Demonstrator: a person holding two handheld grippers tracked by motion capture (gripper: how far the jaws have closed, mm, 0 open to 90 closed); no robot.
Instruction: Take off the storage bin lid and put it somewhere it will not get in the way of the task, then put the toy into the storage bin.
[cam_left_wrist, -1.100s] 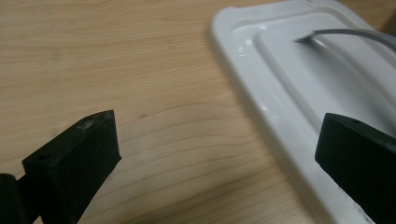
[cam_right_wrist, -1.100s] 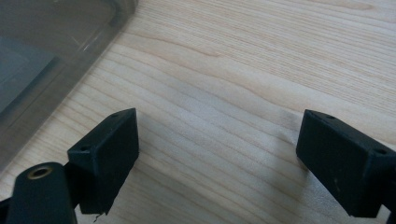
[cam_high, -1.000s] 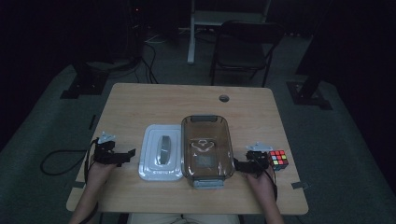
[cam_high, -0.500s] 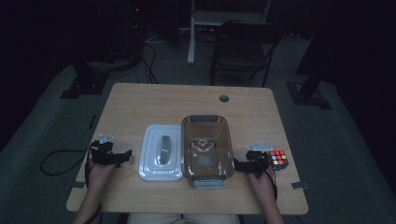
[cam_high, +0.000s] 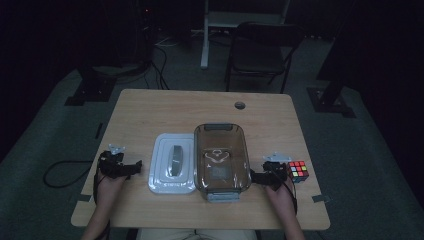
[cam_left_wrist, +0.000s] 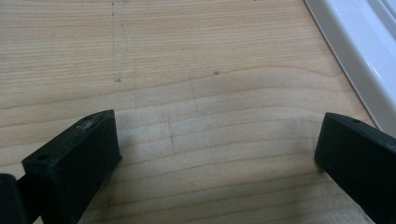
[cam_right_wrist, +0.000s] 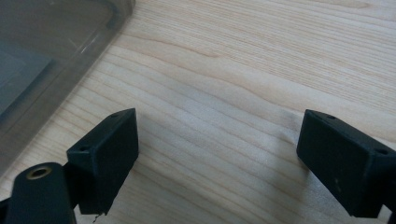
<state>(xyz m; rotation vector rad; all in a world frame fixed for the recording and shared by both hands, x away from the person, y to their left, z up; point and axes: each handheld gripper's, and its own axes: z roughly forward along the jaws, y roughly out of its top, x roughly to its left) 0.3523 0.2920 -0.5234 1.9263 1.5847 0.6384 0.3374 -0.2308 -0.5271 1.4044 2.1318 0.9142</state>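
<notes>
Both grippers are seen resting low over the table (cam_high: 150, 107) with their jaws spread wide and nothing between them. From the high view, the left gripper (cam_high: 135, 166) is placed near the table's left edge, its jaws directed toward the white lid (cam_high: 161, 170), from which it is kept just apart. The right gripper (cam_high: 254, 176) is held just beside the right wall of the brown container (cam_high: 240, 165), pointed at it; whether contact is made cannot be told from above.

The brown container is laid near the front middle of the table, its long axis running from the person's side toward the far edge, with a grey latch tab at each short end. The white lid lies flat directly to its left, touching or nearly touching it, its long axis parallel to the container's; a grey oblong part is set lengthwise in its middle. A colour cube (cam_high: 298, 171) sits just behind the right gripper, near the table's right side.

In the left gripper view, the left gripper (cam_left_wrist: 217, 140) is shown over bare wood, and the raised white rim of the lid (cam_left_wrist: 355, 51) is seen crossing the upper right corner, clear of the jaws. In the right gripper view, the right gripper (cam_right_wrist: 217, 140) is likewise over bare wood, while the container's translucent brown wall (cam_right_wrist: 56, 56) is seen at upper left, close to one jaw but apart from it, a gap the high view leaves unresolved.
</notes>
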